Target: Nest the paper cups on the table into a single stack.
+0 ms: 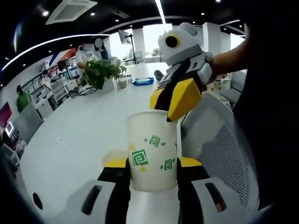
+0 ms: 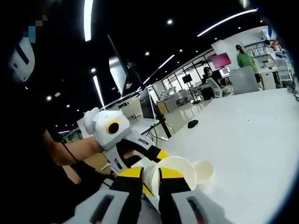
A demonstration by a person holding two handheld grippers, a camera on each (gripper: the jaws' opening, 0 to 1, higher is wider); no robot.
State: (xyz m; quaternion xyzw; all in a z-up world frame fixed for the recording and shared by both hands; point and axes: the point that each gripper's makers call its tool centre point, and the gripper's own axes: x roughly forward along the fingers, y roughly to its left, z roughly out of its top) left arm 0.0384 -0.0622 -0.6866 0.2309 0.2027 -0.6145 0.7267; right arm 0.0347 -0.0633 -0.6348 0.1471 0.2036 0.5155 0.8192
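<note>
A white paper cup (image 1: 153,149) with green swirl prints stands upright between the yellow-tipped jaws of my left gripper (image 1: 153,163), which is shut on its sides. My right gripper (image 1: 180,100) reaches in from the upper right and pinches that cup's rim. In the right gripper view my right gripper (image 2: 150,173) is shut on the wall of the cup (image 2: 180,168), whose open mouth faces the camera, with the left gripper (image 2: 140,149) just behind it. A second cup (image 2: 204,171) rests on the white table (image 2: 252,140) beside it; its pale rim (image 1: 113,157) peeks out left of the held cup.
A grey mesh chair (image 1: 224,144) stands close on the right at the table's edge. A potted plant (image 1: 100,72) and a blue item (image 1: 142,81) sit at the far end of the table. A dark mouse (image 2: 192,123) lies farther along. People stand by distant shelves.
</note>
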